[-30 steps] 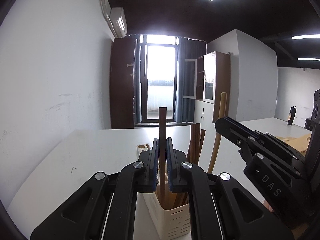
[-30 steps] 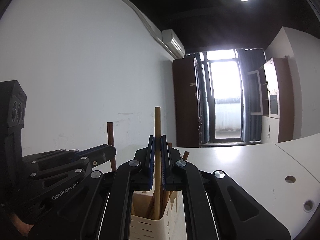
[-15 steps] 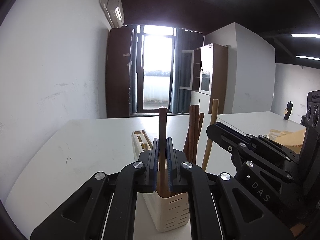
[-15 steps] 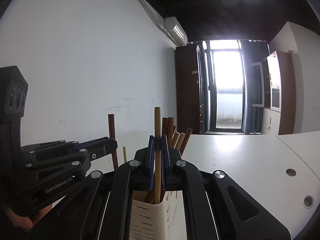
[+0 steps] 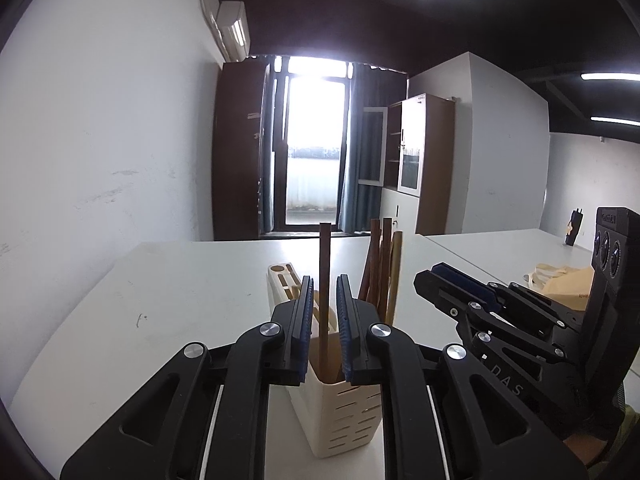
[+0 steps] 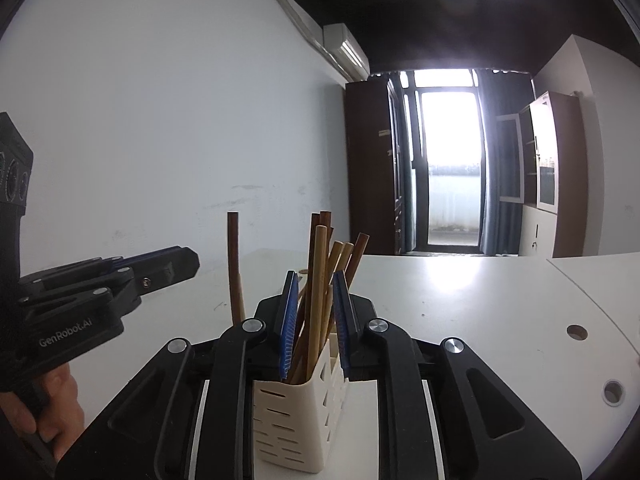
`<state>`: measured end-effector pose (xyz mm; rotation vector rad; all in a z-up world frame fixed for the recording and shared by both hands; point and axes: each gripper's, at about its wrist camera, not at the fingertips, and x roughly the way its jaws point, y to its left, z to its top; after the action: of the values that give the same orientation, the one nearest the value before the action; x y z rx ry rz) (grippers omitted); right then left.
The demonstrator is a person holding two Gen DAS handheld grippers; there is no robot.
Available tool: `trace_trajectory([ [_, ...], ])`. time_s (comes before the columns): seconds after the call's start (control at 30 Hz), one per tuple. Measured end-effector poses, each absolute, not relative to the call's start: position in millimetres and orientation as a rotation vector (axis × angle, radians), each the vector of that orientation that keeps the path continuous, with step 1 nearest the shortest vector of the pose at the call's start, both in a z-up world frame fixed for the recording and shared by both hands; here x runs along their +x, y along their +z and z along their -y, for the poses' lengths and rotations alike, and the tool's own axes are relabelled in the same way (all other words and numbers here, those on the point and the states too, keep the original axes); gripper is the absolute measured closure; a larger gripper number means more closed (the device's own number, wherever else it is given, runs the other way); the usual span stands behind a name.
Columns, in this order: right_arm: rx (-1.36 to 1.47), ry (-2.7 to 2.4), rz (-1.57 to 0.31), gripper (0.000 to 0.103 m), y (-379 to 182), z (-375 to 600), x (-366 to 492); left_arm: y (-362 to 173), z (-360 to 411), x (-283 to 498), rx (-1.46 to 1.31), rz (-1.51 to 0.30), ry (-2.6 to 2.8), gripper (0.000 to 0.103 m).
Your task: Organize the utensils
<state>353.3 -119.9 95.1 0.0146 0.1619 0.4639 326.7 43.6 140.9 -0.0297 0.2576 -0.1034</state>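
Observation:
A cream slotted utensil holder (image 5: 340,420) stands on the white table, also in the right wrist view (image 6: 296,420). My left gripper (image 5: 324,292) is open just above it; a dark brown stick (image 5: 324,272) stands free between the pads with its lower end in the holder. My right gripper (image 6: 316,292) is open too, and a light wooden stick (image 6: 316,280) leans in the holder between its pads. Several other wooden sticks (image 6: 340,252) stand in the holder. The right gripper also shows in the left wrist view (image 5: 452,276), and the left gripper in the right wrist view (image 6: 180,264).
The white table (image 5: 180,288) runs to a white wall on the left and a window at the back. A second table (image 5: 520,244) lies to the right with a beige bag (image 5: 560,280) on it. Two round holes (image 6: 576,332) sit in the tabletop at the right.
Both grippers have opened and let go of their sticks, which now stand in the holder. Both grippers have dropped lower toward the holder.

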Motion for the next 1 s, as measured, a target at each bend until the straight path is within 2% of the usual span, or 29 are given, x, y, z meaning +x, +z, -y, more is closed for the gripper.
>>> trace_trajectory([
  [0.13, 0.012, 0.458, -0.175, 0.077, 91.9, 124.1, 348.7, 137.3, -43.3, 315.3, -0.019, -0.268, -0.1, 0.082],
  [0.2, 0.006, 0.457, -0.179, 0.074, 90.5, 124.4, 344.4, 134.7, -42.1, 309.3, -0.014, -0.279, -0.099, 0.073],
  [0.27, -0.003, 0.453, -0.184, 0.07, 89.8, 124.4, 339.7, 132.3, -42.2, 302.3, -0.017, -0.291, -0.104, 0.072],
  [0.4, -0.015, 0.452, -0.216, 0.061, 85.6, 125.3, 330.1, 123.3, -48.1, 285.1, -0.056, -0.306, -0.107, 0.062],
  [0.53, -0.02, 0.444, -0.278, 0.054, 72.5, 129.4, 317.9, 108.9, -47.3, 274.0, -0.066, -0.355, -0.116, 0.061],
  [0.73, -0.021, 0.448, -0.316, 0.048, 52.8, 129.0, 289.8, 85.1, -43.9, 260.2, -0.078, -0.411, -0.132, 0.049],
  [1.0, -0.015, 0.452, -0.371, 0.035, 30.3, 147.0, 275.7, 69.6, -32.1, 233.2, -0.036, -0.393, -0.122, 0.023],
])
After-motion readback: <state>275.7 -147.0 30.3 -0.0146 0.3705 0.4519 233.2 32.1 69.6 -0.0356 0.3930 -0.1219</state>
